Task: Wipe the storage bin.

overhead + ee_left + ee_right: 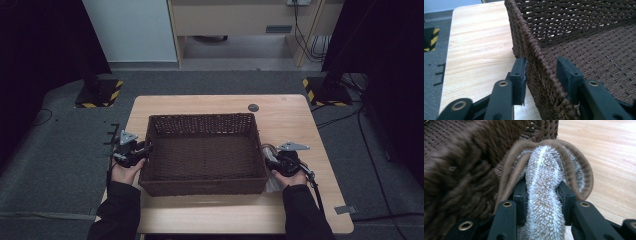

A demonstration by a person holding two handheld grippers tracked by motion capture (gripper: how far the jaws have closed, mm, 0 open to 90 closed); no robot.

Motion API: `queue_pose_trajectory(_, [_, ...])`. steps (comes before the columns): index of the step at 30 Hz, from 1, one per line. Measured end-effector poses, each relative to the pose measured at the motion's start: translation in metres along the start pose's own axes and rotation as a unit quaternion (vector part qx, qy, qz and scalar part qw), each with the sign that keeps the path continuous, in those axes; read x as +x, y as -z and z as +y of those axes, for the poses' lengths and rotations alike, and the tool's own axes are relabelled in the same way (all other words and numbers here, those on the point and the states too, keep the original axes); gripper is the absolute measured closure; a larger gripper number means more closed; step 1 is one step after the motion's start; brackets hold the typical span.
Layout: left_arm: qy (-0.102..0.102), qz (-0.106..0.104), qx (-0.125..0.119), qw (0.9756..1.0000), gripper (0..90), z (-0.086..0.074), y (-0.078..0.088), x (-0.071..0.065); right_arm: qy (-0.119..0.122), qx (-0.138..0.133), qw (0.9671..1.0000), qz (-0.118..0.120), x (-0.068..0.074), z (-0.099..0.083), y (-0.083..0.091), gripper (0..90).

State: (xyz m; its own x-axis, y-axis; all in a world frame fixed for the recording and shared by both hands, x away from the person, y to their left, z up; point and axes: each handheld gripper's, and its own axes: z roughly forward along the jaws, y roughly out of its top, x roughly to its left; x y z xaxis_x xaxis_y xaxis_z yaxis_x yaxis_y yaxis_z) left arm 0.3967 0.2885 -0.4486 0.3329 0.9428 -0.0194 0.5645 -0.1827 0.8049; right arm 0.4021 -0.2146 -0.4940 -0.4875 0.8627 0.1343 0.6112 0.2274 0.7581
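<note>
Wicker basket [544,82] wall between open jaws; right gripper [541,195] clamps towel [544,170]

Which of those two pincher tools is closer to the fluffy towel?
Right. The right gripper is clamped on the towel by the basket's right wall; the left gripper straddles the basket wall opposite.

Basket [461,177] wall blurred in right gripper view. Towel [544,195] cut off at bottom edge there; in high view, mostly hidden behind right gripper [272,161].

Your brown woven basket [205,155] sits in the table's middle. The fluffy grey towel [544,195] with brown edge is folded, touching its right wall.
</note>
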Motion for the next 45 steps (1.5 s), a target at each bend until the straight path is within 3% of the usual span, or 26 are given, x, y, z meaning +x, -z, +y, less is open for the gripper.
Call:
queue_pose_trajectory(4, [0.001, -0.013, -0.017, 0.9998, 51.8, 0.001, 0.007, 0.001, -0.005, 0.013, 0.9999, -0.005, -0.003, -0.003, -0.005, 67.2])
queue_pose_trajectory(8, [-0.005, -0.015, -0.024, 0.9996, 51.1, 0.001, 0.016, -0.001, 0.001, 0.004, 0.9999, -0.017, -0.005, 0.001, 0.002, 67.1])
queue_pose_trajectory(11, [-0.021, -0.012, -0.021, 0.9995, 51.9, 0.000, 0.022, -0.003, -0.007, -0.023, 0.9995, -0.021, -0.010, 0.006, 0.016, 67.1])
queue_pose_trajectory(17, [-0.025, -0.024, -0.004, 0.9994, 54.7, -0.008, 0.029, -0.008, -0.020, -0.074, 0.9968, -0.023, -0.017, 0.012, 0.046, 67.1])
queue_pose_trajectory(23, [-0.028, -0.026, 0.014, 0.9992, 59.3, -0.014, 0.028, -0.012, -0.013, -0.106, 0.9943, 0.002, -0.005, 0.021, 0.060, 67.2])
queue_pose_trajectory(25, [-0.034, -0.019, 0.019, 0.9991, 60.9, -0.015, 0.026, -0.014, -0.010, -0.102, 0.9946, 0.014, -0.002, 0.021, 0.057, 67.1])
queue_pose_trajectory(28, [-0.026, -0.015, 0.021, 0.9993, 63.8, -0.016, 0.024, -0.015, -0.010, -0.086, 0.9960, 0.021, 0.002, 0.017, 0.047, 67.2])
queue_pose_trajectory(30, [-0.015, -0.015, 0.021, 0.9996, 65.7, -0.016, 0.023, -0.015, -0.009, -0.073, 0.9972, 0.016, 0.003, 0.014, 0.040, 67.2])
queue_pose_trajectory(34, [-0.012, -0.010, 0.020, 0.9997, 67.9, -0.016, 0.023, -0.016, -0.014, -0.044, 0.9989, 0.012, 0.002, 0.006, 0.027, 67.3])
queue_pose_trajectory(37, [-0.007, -0.012, 0.019, 0.9997, 68.5, -0.016, 0.023, -0.016, -0.003, -0.013, 0.9999, 0.008, 0.006, 0.001, 0.014, 67.3])
queue_pose_trajectory(45, [0.002, -0.008, 0.019, 0.9998, 70.1, -0.014, 0.021, -0.015, -0.006, 0.017, 0.9998, -0.002, 0.001, -0.007, -0.003, 67.2])
